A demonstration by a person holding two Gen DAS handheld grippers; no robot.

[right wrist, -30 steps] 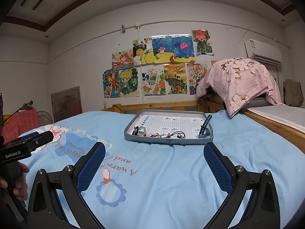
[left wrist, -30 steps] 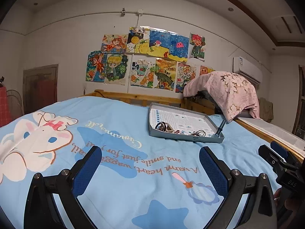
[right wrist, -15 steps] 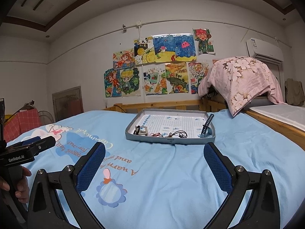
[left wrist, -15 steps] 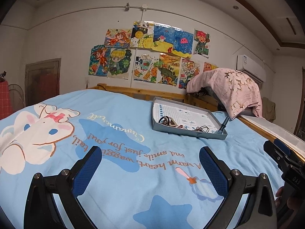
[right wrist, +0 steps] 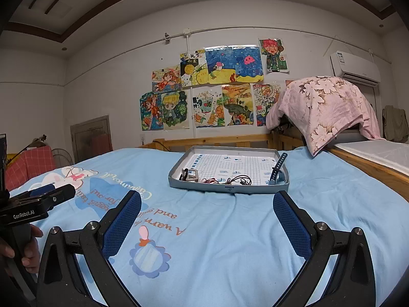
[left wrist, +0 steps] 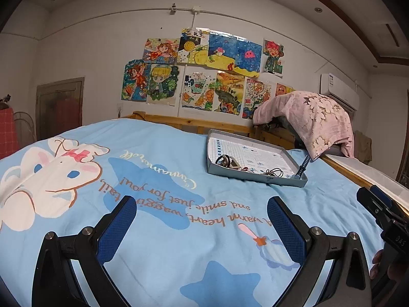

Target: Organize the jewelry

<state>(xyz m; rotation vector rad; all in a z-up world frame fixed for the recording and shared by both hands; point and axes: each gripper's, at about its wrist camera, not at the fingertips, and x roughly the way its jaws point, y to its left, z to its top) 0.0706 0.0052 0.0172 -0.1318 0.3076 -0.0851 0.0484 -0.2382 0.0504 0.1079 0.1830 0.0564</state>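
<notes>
A grey tray [right wrist: 255,189] with a gridded white liner lies on the blue bed cover, ahead of both grippers; it also shows in the left wrist view [left wrist: 225,172]. Along its near edge lie a watch [right wrist: 190,174], a red string piece [right wrist: 211,180], a black cord necklace [right wrist: 240,179] and a blue watch strap [right wrist: 278,168] leaning on the right corner. My right gripper [right wrist: 207,213] is open and empty, short of the tray. My left gripper [left wrist: 202,216] is open and empty, further left, with the tray to its upper right.
The blue cartoon bed cover [right wrist: 230,243] spreads all around. A wooden bed rail [right wrist: 217,140] runs behind the tray. A pink flowered blanket [right wrist: 329,102] hangs over something at the right. A second mattress [right wrist: 378,153] lies at the right. Each view shows the other gripper at its edge.
Both views have shifted slightly; the tray appears a little nearer and lower in each. Both grippers stay open and empty.
</notes>
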